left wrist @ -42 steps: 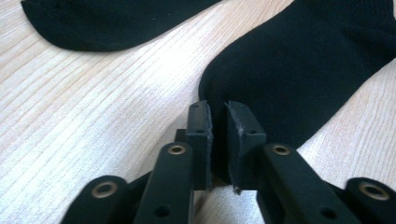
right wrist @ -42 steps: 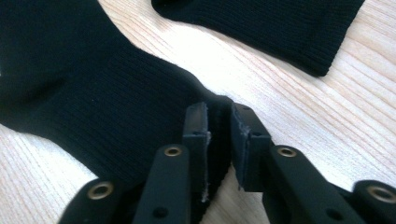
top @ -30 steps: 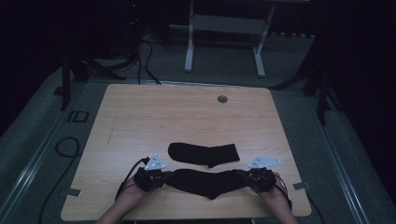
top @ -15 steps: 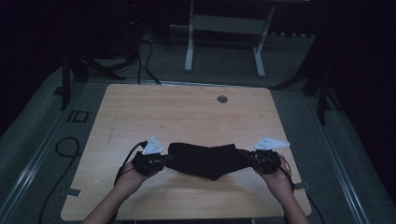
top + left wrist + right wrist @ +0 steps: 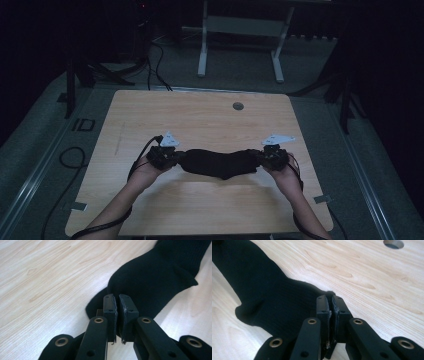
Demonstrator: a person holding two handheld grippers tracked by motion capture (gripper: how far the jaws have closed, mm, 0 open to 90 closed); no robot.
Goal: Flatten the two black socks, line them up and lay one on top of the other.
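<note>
The black sock is stretched over the near half of the wooden table, its long axis running 9 to 3 o'clock in the high view. The left gripper pinches its 9 o'clock end, jaws closed on fabric; the right gripper clamps the 3 o'clock end. A round grommet sits toward 12. Around the table lies grey floor in a dark room.

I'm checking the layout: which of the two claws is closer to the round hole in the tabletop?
The right claw: the hole lies right of the middle of the table, while the left claw grips the far end of the sock.
</note>
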